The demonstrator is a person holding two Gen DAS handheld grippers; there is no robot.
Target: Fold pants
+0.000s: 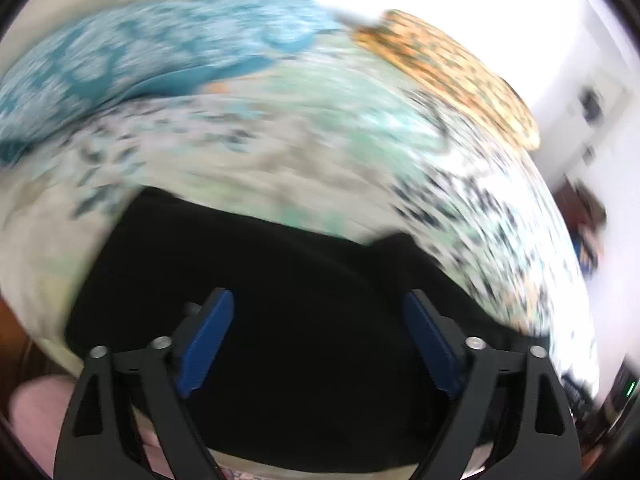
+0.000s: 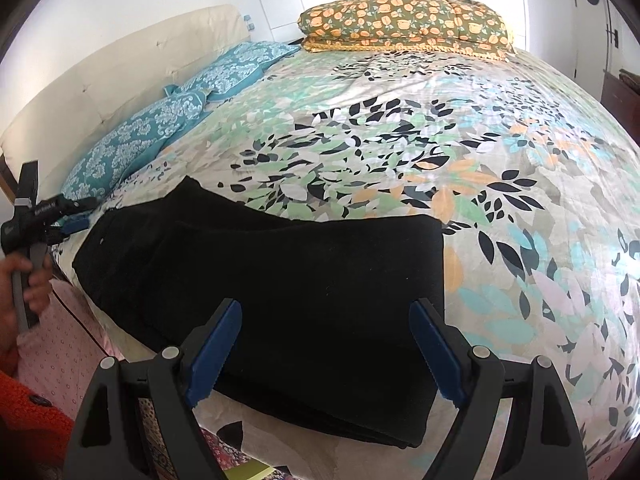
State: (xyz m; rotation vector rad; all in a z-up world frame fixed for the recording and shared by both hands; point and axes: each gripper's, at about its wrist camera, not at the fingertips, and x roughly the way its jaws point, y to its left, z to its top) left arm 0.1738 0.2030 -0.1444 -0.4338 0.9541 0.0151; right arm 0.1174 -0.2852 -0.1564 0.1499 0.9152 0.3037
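Black pants (image 2: 260, 280) lie folded at the bed's (image 2: 520, 128) near edge. Both the left gripper (image 1: 318, 336) and the right gripper (image 2: 326, 344) gape wide above them, holding nothing.

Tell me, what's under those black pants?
The black pants lie folded on a leaf-patterned bedspread. The part of the bedspread beneath them is covered.

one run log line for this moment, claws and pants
pants: folded, flat on bed | left claw: open, empty, above pants | right claw: open, empty, above pants | left view: blurred
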